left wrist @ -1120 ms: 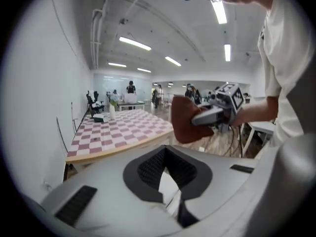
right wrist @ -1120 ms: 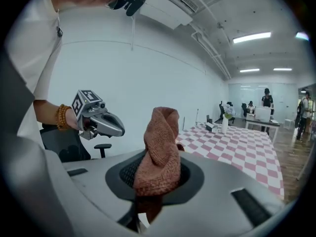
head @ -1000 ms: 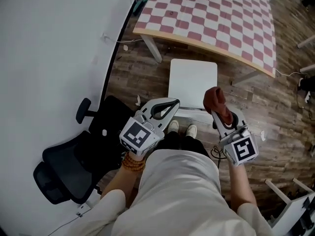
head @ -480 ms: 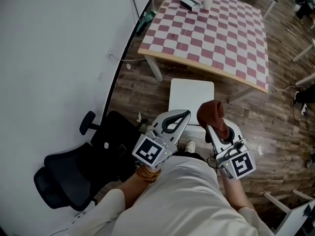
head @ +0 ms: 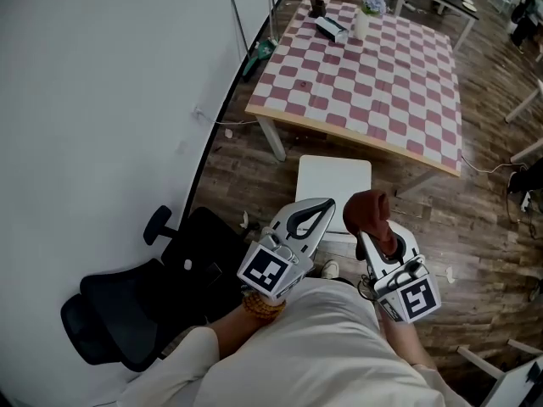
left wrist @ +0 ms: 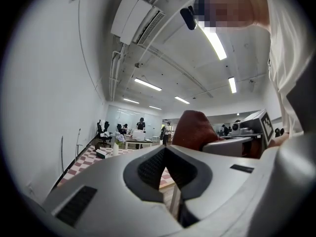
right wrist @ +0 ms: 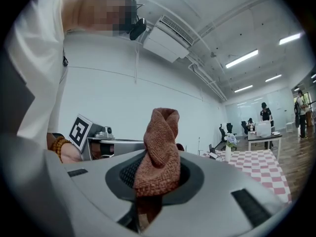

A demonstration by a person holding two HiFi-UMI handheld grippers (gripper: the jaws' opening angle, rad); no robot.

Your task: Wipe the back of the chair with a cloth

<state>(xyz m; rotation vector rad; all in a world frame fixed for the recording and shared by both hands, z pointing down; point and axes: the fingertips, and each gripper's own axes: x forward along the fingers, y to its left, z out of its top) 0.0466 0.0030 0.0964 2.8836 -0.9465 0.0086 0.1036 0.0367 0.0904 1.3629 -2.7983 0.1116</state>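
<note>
Two grippers sit side by side close in front of the person, both pointing level toward the far end of the room. Left gripper [head: 327, 203]: jaws pressed together, nothing between them. Right gripper [head: 373, 231]: jaws clamped on the rust-brown cloth [head: 368, 209], and the right gripper view shows it bunched and twisted, standing up out of the pads. That cloth sits just right of the left gripper's tips, not touching them. Below both, on the wood floor [head: 246, 164], stands the white chair [head: 333, 179], with the cloth held up off it. Farther off is a pink-and-white checked table [head: 373, 83]; near left, by the white wall [head: 102, 100], a black office chair [head: 127, 299].
</note>
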